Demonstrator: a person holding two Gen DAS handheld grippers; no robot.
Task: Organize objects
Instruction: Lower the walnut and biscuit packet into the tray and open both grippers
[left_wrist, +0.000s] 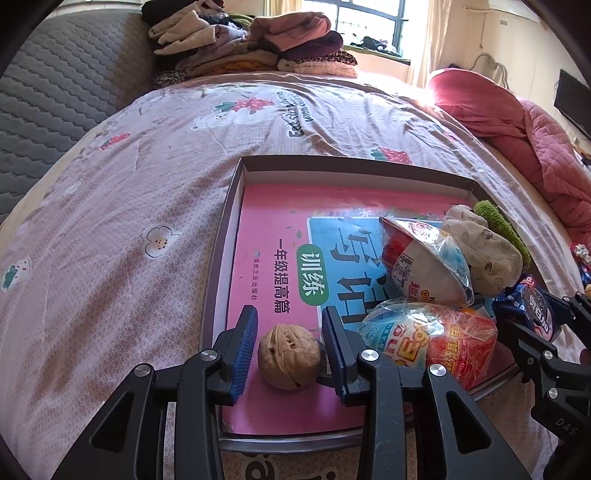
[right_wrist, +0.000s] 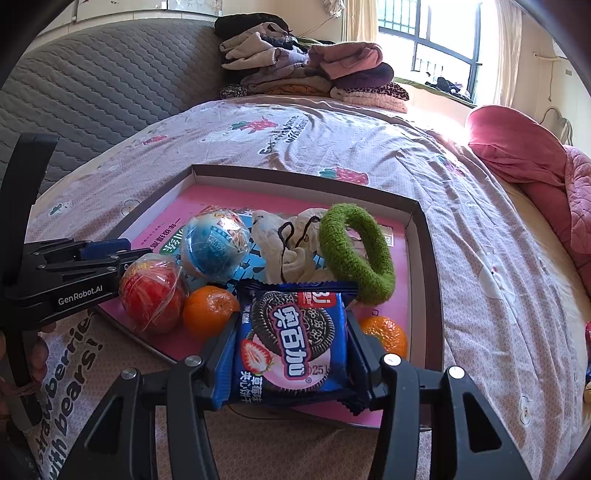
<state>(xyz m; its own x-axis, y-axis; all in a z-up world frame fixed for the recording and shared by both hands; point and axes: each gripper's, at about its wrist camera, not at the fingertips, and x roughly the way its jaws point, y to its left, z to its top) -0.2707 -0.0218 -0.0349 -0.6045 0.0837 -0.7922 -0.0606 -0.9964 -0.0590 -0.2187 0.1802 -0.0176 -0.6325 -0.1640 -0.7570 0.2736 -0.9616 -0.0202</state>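
Blue ribbed pads of the left claw (left_wrist: 289, 312) sit closed against the two sides of a brown, wrinkled walnut (left_wrist: 289, 356), which rests on a pink paperback workbook (left_wrist: 266, 229) near the front left corner of a shallow grey cardboard box lid (left_wrist: 236, 206). That lid lies on a bed covered by a pinkish sheet printed with strawberries and bears (left_wrist: 129, 221). Just right of the walnut lie two round snack balls in crinkly clear wrap, one mostly red (left_wrist: 428, 339) and one white and blue (left_wrist: 424, 258) behind it. The right claw (right_wrist: 292, 317) is closed on a blue foil packet of chocolate sandwich cookies (right_wrist: 291, 343), its pads pressing on both long edges and holding the packet face up over the lid's near edge. On either side of the packet an orange tangerine sits on the workbook, one to the left (right_wrist: 208, 310) touching the red ball, and one to the right (right_wrist: 386, 332) partly hidden by a claw finger. Behind the packet lie a fuzzy green ring-shaped hair tie (right_wrist: 354, 251) and a cream cloth pouch with a black cord (right_wrist: 288, 240), touching each other. At the head of the bed stands a pile of folded clothes (left_wrist: 258, 44), and a pink quilt (left_wrist: 535, 140) is bunched along the right side.
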